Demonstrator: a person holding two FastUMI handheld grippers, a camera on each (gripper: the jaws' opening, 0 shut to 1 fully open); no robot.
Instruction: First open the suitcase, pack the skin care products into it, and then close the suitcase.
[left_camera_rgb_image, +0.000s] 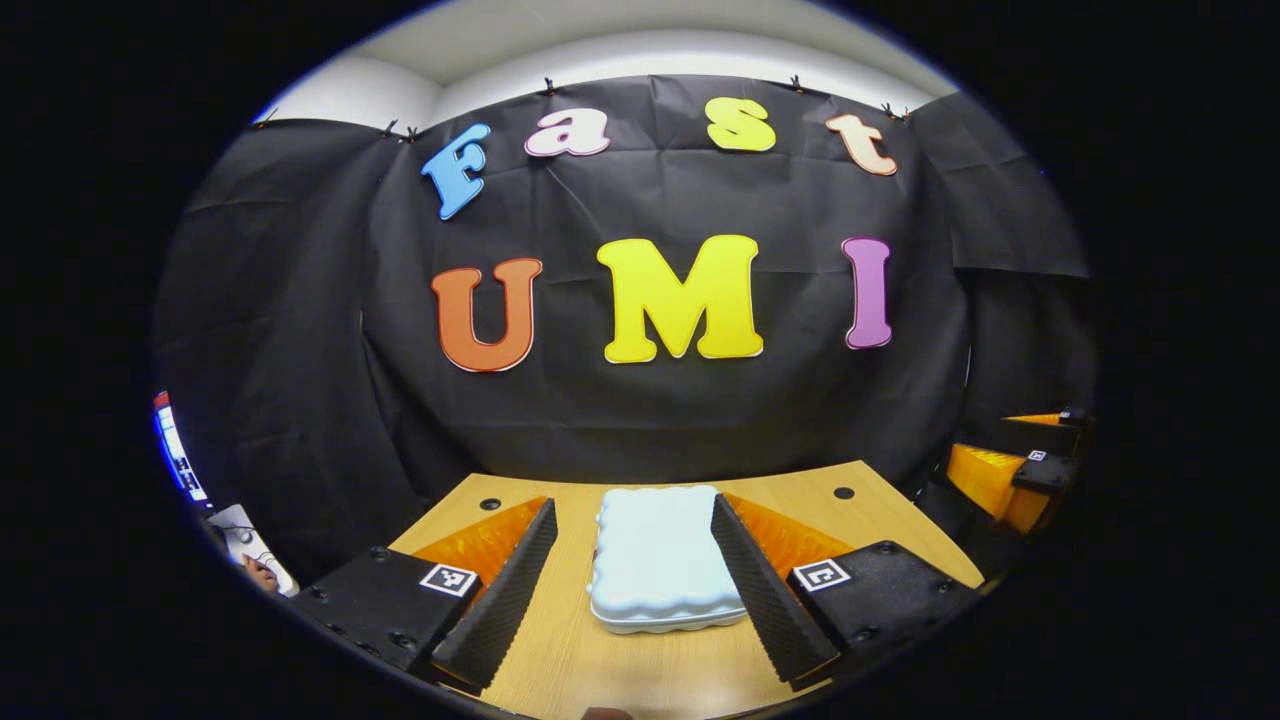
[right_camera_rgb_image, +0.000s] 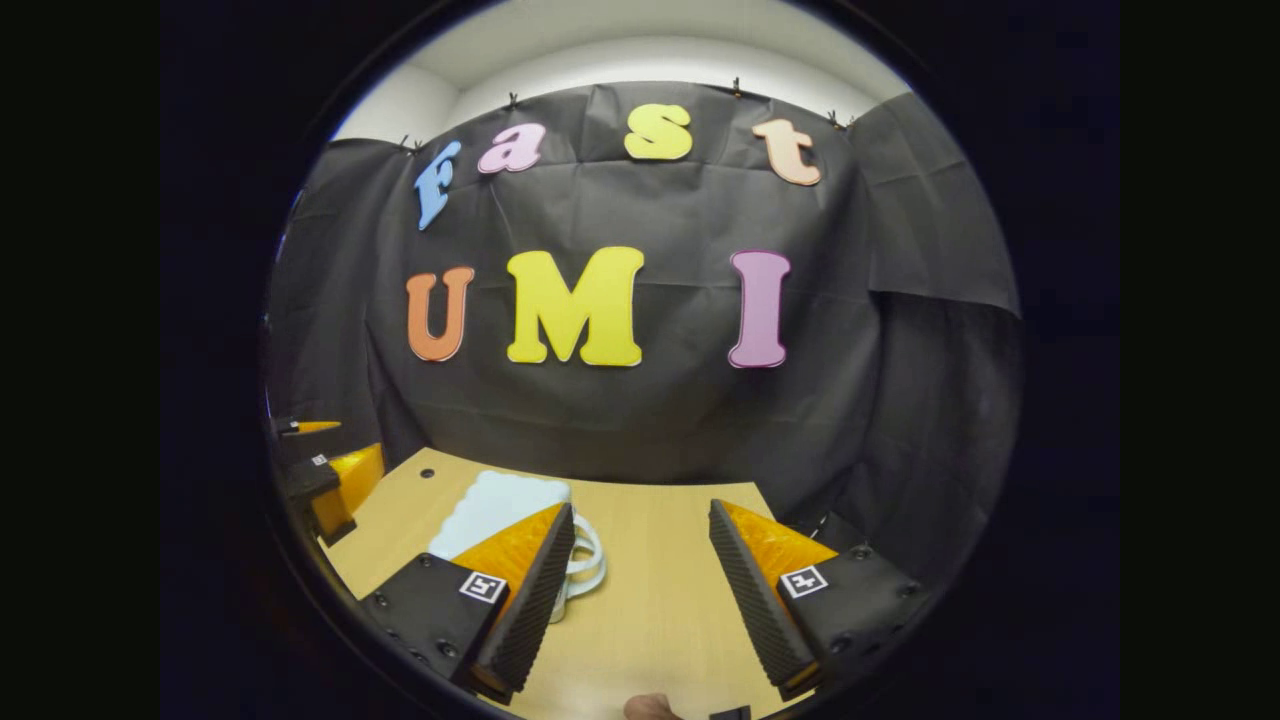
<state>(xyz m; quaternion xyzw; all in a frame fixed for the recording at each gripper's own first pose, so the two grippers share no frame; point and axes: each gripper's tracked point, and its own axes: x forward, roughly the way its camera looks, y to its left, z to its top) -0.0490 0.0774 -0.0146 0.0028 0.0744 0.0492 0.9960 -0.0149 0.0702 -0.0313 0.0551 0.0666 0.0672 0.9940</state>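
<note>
Closed white suitcase (left_camera_rgb_image: 660, 565) on wooden table (left_camera_rgb_image: 640, 660); left tongs (left_camera_rgb_image: 640, 590) spread around it, right tongs (right_camera_rgb_image: 640, 590) spread beside it

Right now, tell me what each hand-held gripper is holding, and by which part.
Nothing. The left hand-held gripper is open astride the closed suitcase, untouching; the right hand-held gripper is open over the table.
</note>
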